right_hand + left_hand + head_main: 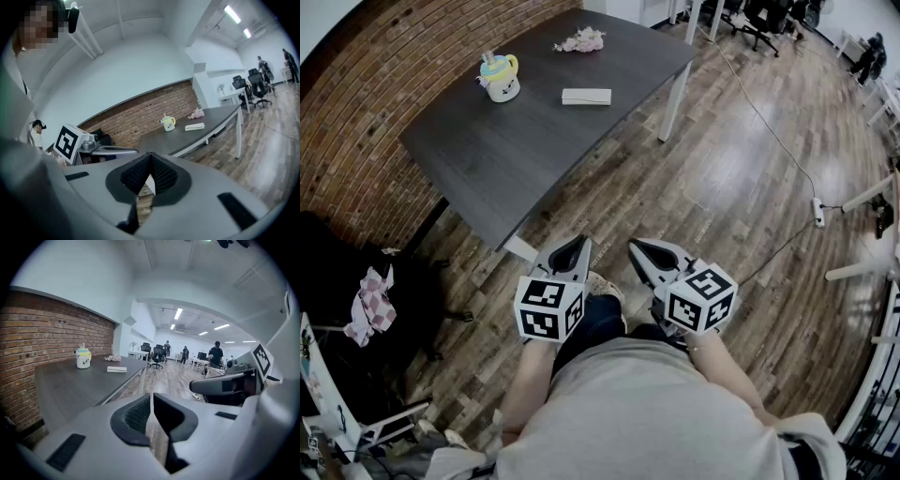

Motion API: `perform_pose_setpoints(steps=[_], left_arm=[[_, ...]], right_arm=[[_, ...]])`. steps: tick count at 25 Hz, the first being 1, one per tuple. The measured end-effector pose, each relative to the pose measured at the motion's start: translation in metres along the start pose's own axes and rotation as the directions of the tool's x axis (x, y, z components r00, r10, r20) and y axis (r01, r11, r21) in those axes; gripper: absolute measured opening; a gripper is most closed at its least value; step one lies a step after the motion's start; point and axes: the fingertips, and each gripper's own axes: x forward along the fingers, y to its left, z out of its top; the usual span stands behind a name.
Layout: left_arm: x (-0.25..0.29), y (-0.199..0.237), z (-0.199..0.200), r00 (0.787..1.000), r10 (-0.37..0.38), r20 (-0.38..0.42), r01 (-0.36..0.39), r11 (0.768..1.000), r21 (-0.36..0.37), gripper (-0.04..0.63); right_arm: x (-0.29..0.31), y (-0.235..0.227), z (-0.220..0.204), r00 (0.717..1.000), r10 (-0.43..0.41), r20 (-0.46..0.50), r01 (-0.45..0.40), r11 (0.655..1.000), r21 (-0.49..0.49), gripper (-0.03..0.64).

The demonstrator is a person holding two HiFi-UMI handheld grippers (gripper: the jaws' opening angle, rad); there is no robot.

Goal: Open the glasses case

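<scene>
Close up is the person's grey shirt point(619, 412), and just past it, at 12 o'clock, the left gripper point(578, 246) and the right gripper point(639, 247) hang side by side over the wood floor point(722, 187). Both claws have their jaws pressed together, with nothing between them. Far off at 12 o'clock the white glasses case point(586, 96) lies flat on the dark table point(516, 159) — well apart from both claws. A mug point(501, 77) stands at the case's 10 o'clock.
</scene>
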Motion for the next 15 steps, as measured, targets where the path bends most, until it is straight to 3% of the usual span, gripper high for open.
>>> perform_pose_setpoints(steps=[15], left_arm=[[0.003, -0.014, -0.013, 1.000, -0.005, -0.024, 0.005, 1.000, -0.015, 0.038]], right_arm=[[-0.011, -0.001, -0.004, 1.000, -0.002, 0.012, 0.002, 1.000, -0.015, 0.006]])
